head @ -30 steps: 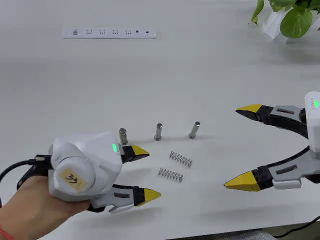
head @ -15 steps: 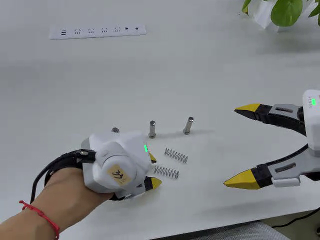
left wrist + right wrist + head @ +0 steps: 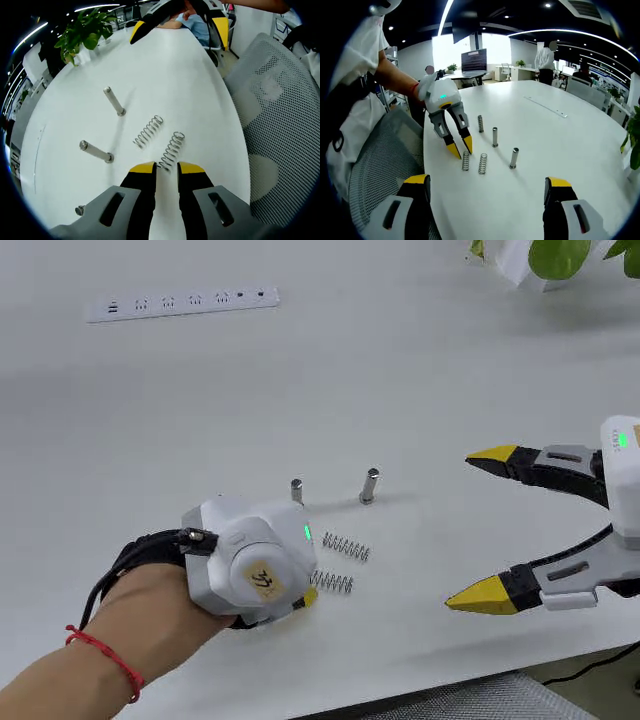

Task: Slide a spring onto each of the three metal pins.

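Spring (image 3: pixel 171 149) is lying flat on the table (image 3: pixel 420 370) near the bare pins (image 3: pixel 114 101). The left gripper (image 3: pixel 167 167) is straddling its end, jaws slightly parted, lining up a grasp. The right gripper (image 3: pixel 460 530) is hovering wide open, well apart.

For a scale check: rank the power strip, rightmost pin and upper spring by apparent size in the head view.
Power strip, largest though farthest.
Upper spring.
Rightmost pin, only slightly shorter; nearly alike.
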Tool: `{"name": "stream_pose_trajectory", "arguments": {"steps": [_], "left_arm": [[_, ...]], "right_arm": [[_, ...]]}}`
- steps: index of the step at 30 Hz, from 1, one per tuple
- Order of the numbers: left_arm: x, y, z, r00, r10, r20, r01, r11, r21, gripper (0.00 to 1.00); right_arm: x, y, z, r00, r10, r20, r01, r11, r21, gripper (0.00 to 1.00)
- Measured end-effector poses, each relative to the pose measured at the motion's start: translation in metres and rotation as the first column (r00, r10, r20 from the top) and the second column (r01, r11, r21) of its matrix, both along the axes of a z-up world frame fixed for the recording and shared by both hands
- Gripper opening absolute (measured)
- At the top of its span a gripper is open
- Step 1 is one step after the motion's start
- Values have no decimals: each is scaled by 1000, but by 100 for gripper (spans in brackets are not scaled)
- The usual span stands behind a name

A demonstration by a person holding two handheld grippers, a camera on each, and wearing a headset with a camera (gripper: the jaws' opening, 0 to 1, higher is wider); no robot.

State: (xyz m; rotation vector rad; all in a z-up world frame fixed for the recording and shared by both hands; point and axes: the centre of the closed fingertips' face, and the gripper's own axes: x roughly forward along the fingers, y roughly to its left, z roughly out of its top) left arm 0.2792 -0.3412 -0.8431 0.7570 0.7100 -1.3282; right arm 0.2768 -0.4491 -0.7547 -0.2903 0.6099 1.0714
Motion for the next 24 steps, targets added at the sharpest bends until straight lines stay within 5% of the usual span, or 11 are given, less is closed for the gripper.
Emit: {"name": "stream_pose_trajectory", "arguments": {"steps": [17, 24], "left_arm": [[-2, -1, -3, 1000, -19, -1, 19, 1000, 18, 8], [-5, 0, -3, 999, 13, -47, -12, 1000, 13, 8]], "right_arm": [[-2, -1, -2, 1000, -16, -2, 16, 1000, 3, 93], [-2, 1, -2, 1000, -17, -2, 17, 1000, 7, 92]]}}
